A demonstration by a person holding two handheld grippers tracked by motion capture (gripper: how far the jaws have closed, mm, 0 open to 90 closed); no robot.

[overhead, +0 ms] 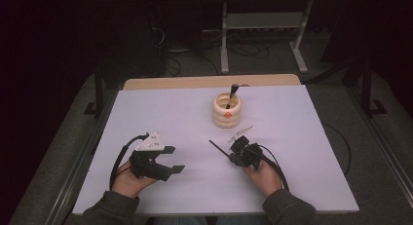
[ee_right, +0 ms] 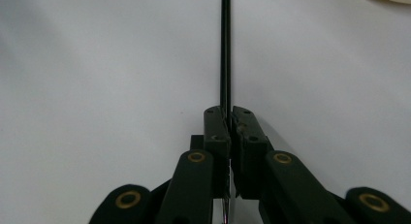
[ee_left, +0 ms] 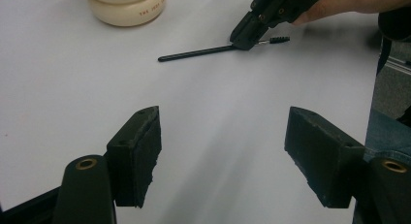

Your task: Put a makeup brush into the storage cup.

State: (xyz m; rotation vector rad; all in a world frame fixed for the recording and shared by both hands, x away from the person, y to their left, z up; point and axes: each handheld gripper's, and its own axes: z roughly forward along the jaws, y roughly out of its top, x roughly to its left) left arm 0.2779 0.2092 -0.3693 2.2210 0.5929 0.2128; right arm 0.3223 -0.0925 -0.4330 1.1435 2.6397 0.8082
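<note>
- Dark room and grey floor frame a white surface [overhead: 160, 113] with a bare wooden strip along its far edge.
- Toward the near left corner, the left gripper [overhead: 171, 159] hovers low over the surface; in its own view the fingers [ee_left: 140, 151] stand wide apart with nothing between them.
- Right of it, near the middle of the near edge, the right gripper [overhead: 234, 156] has its fingers [ee_right: 216, 132] pressed together on a thin black brush [ee_left: 198, 52], clamped near the bristled end so the long handle points out ahead, low over the surface and toward the left.
- Past the right gripper, toward the far edge, stands a cream ribbed holder [overhead: 227, 110] with another dark-handled tool [overhead: 232, 94] upright inside it.
- Judging by this, the work looks about halfway: one tool already sits in the holder, the brush is gripped, and what is left is to carry it over, tip it upright and drop it in.
</note>
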